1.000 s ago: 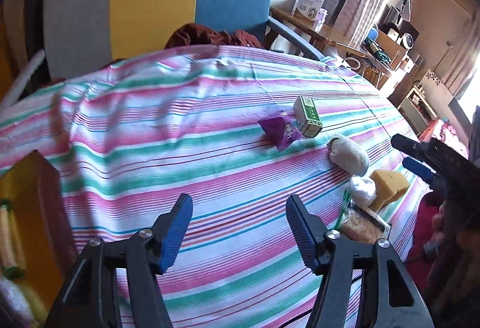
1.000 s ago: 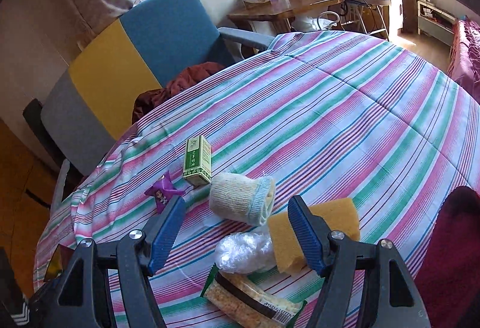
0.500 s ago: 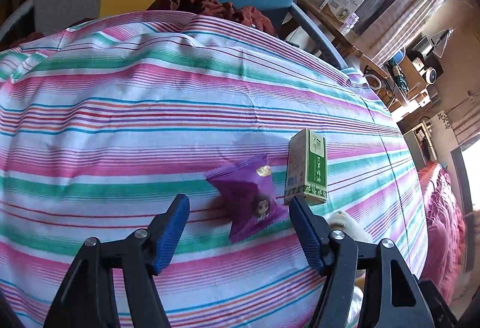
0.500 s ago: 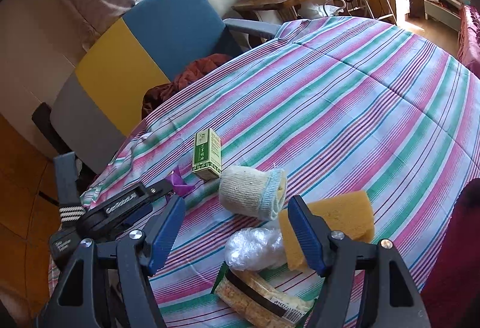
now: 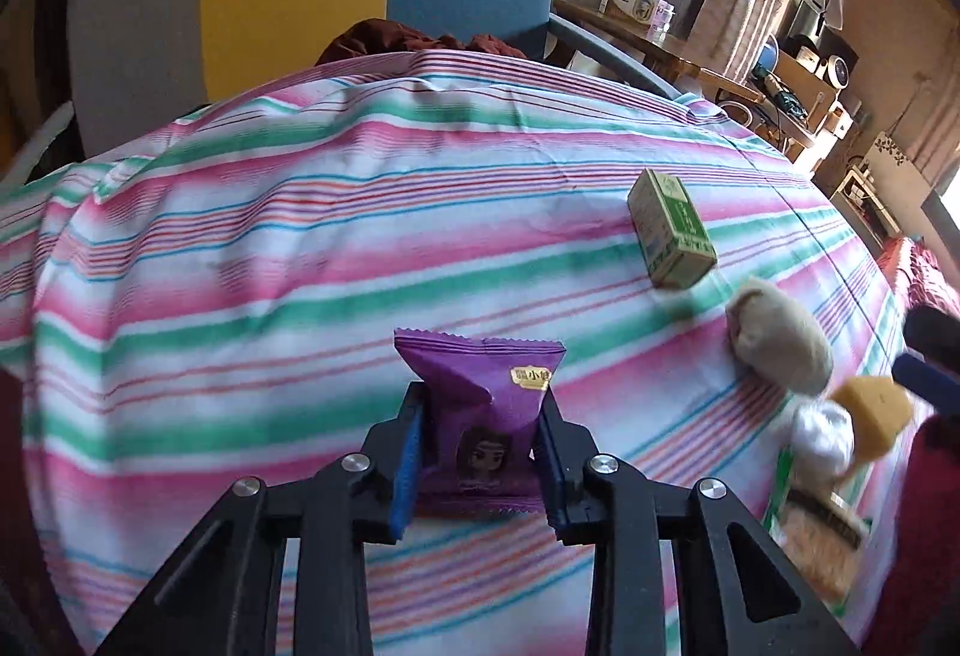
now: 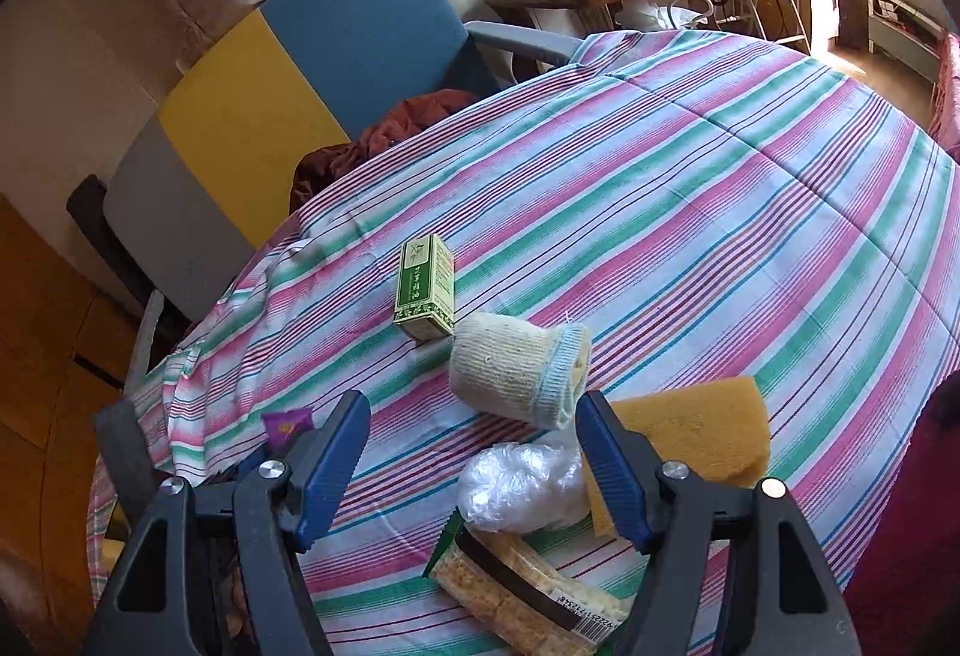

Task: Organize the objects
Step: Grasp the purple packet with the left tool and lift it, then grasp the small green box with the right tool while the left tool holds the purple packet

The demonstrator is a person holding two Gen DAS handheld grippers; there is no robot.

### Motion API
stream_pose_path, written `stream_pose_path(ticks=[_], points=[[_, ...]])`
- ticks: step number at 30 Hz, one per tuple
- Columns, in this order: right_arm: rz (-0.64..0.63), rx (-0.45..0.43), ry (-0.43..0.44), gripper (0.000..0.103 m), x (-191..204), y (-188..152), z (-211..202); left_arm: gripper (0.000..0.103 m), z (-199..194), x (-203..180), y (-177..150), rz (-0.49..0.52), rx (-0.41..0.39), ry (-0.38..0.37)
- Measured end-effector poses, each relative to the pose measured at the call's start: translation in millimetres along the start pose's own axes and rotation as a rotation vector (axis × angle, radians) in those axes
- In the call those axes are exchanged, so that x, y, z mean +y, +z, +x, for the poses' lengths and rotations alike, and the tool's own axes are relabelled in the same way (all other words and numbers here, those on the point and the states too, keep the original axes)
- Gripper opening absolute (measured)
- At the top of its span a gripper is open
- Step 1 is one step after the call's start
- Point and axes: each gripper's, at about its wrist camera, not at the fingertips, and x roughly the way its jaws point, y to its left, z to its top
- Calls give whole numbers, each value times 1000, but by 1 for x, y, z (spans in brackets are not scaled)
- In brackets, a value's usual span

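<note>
Striped tablecloth [image 5: 300, 260], claw-pinched purple packet [image 5: 480, 386] (base hidden)

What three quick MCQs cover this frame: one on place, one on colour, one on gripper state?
1. Where does the green box lie?
A. on the striped tablecloth beside the rolled sock
B. on the chair
C. in the right gripper

2. What colour is the snack packet in the left gripper?
A. green
B. purple
C. yellow

3. How does the right gripper stand?
A. shut on the sponge
B. shut on the sock
C. open, holding nothing

Key: 1 A, the box rests on the tablecloth next to the rolled sock. 2 B, the wrapper between the left gripper pads is purple. 3 C, its pads stand apart with nothing pinched between them.
</note>
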Motion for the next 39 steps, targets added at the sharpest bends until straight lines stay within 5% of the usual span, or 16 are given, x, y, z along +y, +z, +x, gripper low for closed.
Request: stream_pose_path(ticks=[6, 12, 24, 25, 26, 27, 34, 39], points=[[-90, 42, -16, 72, 20, -5, 9, 33, -40, 18, -51, -18, -25, 3], [-216, 93, -22, 66, 56, 4, 28, 33, -45, 20, -63, -5, -42, -24], [-187, 235, -199, 60, 65, 70, 156, 34, -44, 26, -67, -22, -71, -61], [-188, 248, -206, 57, 64, 71, 165, 34, -43, 26, -67, -25, -72, -65], [-191, 259, -219, 39, 63, 70, 171, 34, -43, 27, -67, -27, -73, -69], [-208, 252, -245, 31, 64, 69, 172, 34, -43, 28, -68, -30, -74, -72], [-372, 269, -114, 30, 85, 27, 127, 35, -44, 29, -69, -33, -83, -78], [-375, 327, -29, 30, 82, -17, 93, 34, -46, 31, -68, -43, -79, -89]])
